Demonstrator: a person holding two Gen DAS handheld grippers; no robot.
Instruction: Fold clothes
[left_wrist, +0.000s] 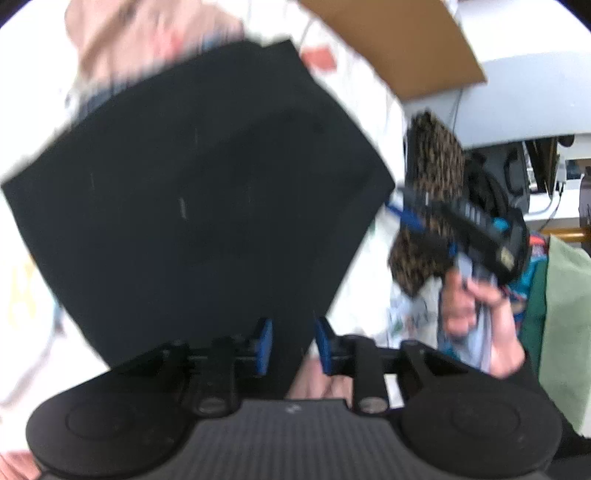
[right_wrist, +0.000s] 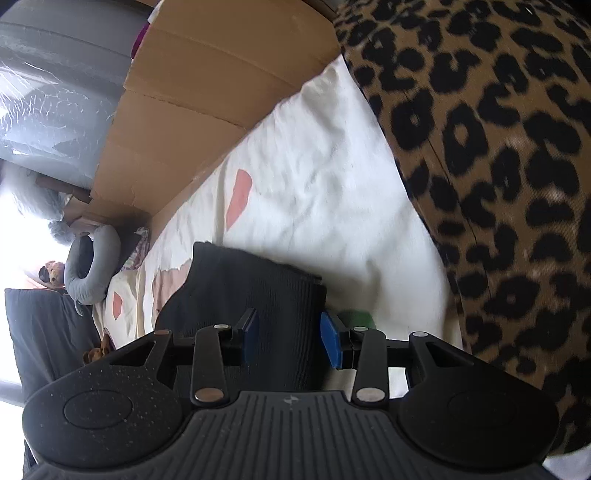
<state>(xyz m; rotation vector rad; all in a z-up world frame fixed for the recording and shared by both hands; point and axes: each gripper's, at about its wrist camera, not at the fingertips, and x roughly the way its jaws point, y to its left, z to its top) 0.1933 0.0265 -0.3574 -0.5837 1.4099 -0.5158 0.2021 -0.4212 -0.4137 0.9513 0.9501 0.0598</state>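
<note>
Black garment (left_wrist: 199, 192): folded, flat, dark panel w/ straight edges; fills centre of left wrist view, lying on white bed sheet (left_wrist: 373, 280); in right wrist view the same dark cloth (right_wrist: 251, 295) shows a ribbed weave and a thick folded edge, resting on the sheet (right_wrist: 325, 192). Left gripper (left_wrist: 291, 345): blue pads apart, a narrow corner of the garment lying in the gap; pads do not appear to press it; view blurred. Right gripper (right_wrist: 290, 341): blue pads apart, the ribbed cloth between them w/ visible clearance at each pad; nothing clamped. Seen from left wrist view, the right gripper (left_wrist: 410, 210) sits to the right, carried by a hand (left_wrist: 469, 295), just beside the garment's right corner. Leopard-print fabric (right_wrist: 491, 177): large, at right of right wrist view, lying over the sheet; also behind the right gripper in left wrist view (left_wrist: 436, 166). Sheet carries coral patches (right_wrist: 238, 197). Cardboard box (right_wrist: 207, 110): along the far edge of the bed. Green cloth (left_wrist: 561, 317): at right edge, near the hand. Grey neck pillow (right_wrist: 92, 266): far left, near bed end.
</note>
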